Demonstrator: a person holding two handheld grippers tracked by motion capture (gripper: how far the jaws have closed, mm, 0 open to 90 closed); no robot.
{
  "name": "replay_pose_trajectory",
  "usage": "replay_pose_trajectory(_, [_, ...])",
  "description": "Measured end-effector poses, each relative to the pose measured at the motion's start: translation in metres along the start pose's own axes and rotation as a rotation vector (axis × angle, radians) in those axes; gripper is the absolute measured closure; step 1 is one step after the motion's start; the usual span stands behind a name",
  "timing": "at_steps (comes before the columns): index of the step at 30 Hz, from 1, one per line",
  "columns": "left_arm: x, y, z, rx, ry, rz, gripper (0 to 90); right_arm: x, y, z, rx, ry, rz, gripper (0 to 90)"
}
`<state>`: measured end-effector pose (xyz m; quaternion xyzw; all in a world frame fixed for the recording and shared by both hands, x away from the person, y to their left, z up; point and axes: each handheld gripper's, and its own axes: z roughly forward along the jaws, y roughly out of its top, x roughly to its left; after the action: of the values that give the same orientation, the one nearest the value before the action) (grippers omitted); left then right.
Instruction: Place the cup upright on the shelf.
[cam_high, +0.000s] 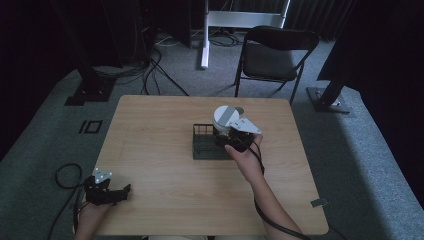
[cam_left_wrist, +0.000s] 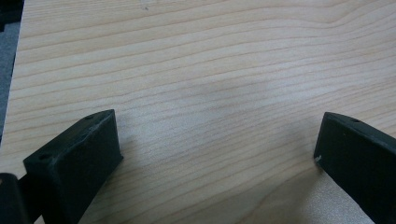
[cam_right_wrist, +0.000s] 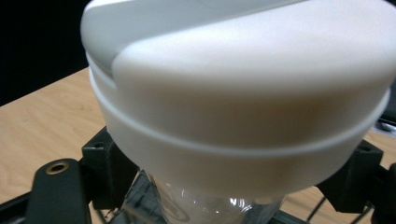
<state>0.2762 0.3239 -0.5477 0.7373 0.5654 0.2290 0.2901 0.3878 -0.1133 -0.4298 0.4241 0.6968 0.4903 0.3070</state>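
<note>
A clear bottle with a wide white and grey lid (cam_high: 225, 117) stands upright over the right end of a black wire rack (cam_high: 201, 149) at the middle of the wooden table (cam_high: 150, 125). My right gripper (cam_high: 223, 136) is shut on the bottle's clear body just under the lid. In the right gripper view the lid (cam_right_wrist: 243, 84) looms large, with the clear body (cam_right_wrist: 205, 205) between the two black jaws. My left gripper (cam_high: 121, 191) rests open near the table's front left corner. Its jaws stand wide apart over bare wood (cam_left_wrist: 217, 144).
A black folding chair (cam_high: 276, 50) stands beyond the table's far edge. Cables (cam_high: 155, 65) and dark stand bases (cam_high: 87, 92) lie on the grey carpet at the back left, and another base (cam_high: 327, 100) at the right. A cable loop (cam_high: 67, 175) trails from the left gripper.
</note>
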Motion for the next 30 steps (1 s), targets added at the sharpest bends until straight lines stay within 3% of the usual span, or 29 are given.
replay_pose_trajectory(6, [0.000, 0.000, 0.000, 0.000, 0.000, -0.001, 0.6, -0.006, -0.004, 0.008, 0.029, -0.052, 0.040, 18.3])
replay_pose_trajectory(13, [0.000, 0.000, 0.000, 0.000, 0.000, 0.000, 0.6, -0.008, -0.012, 0.022, 0.073, -0.107, 0.028, 18.3])
replay_pose_trajectory(25, [0.000, 0.000, 0.000, 0.000, 0.000, 0.000, 0.6, -0.010, -0.025, 0.035, 0.143, -0.127, 0.076, 18.3])
replay_pose_trajectory(30, [0.000, 0.000, 0.000, 0.000, 0.000, 0.000, 0.6, -0.007, -0.029, 0.039, 0.170, -0.136, 0.068, 18.3])
